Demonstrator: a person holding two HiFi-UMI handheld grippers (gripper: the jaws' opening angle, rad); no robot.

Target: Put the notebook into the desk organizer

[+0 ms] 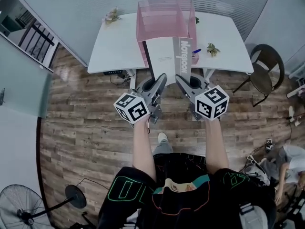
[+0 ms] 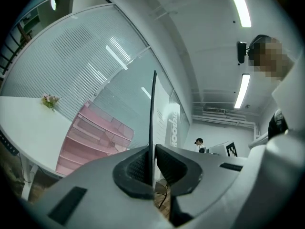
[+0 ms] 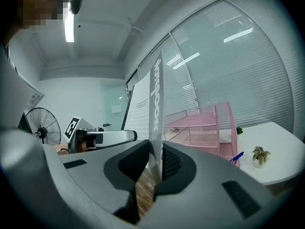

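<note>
In front of the white table (image 1: 114, 46), my left claw (image 1: 160, 81) and my right claw (image 1: 181, 81) are each squeezed nearly shut on an edge of the notebook (image 1: 167, 56). It hangs open between them, near the pink desk organizer (image 1: 164, 18).

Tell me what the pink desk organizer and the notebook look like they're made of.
The desk organizer looks like metal mesh, matte pink coated: its walls and shelves are see-through. The notebook shows white paper pages and a thin grey cover, probably card.
</note>
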